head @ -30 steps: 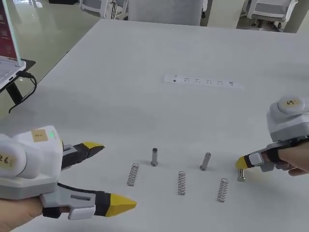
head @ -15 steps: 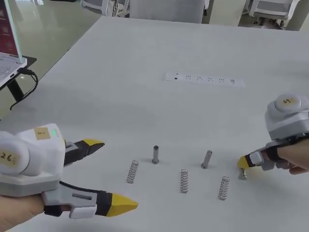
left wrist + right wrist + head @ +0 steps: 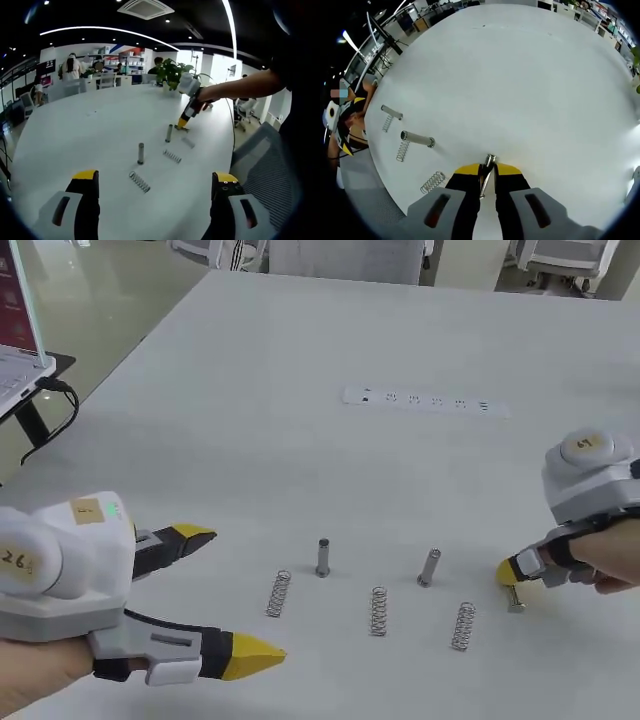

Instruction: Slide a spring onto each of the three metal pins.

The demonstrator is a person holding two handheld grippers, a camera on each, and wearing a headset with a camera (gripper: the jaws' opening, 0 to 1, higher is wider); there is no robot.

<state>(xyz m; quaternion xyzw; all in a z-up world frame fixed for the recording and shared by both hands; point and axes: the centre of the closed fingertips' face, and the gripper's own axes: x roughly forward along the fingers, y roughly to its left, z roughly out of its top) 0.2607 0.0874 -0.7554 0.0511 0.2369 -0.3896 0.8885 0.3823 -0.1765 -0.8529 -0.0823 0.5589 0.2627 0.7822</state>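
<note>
Head view is showing the right gripper (image 3: 505,573) at 3 o'clock, its jaws pinching 1 metal pin (image 3: 514,600) narrowly, low over the white table (image 3: 300,390). At that gripper's 9 o'clock, 2 standing pins (image 3: 322,558) (image 3: 429,568) are resting upright. 3 springs (image 3: 278,593) (image 3: 378,611) (image 3: 462,626) are lying flat at the pins' 6 o'clock, apart from them. At 8 o'clock, the left gripper (image 3: 245,593) is hovering with jaws spread wide. A power strip (image 3: 425,402) is lying at 12 o'clock.
</note>
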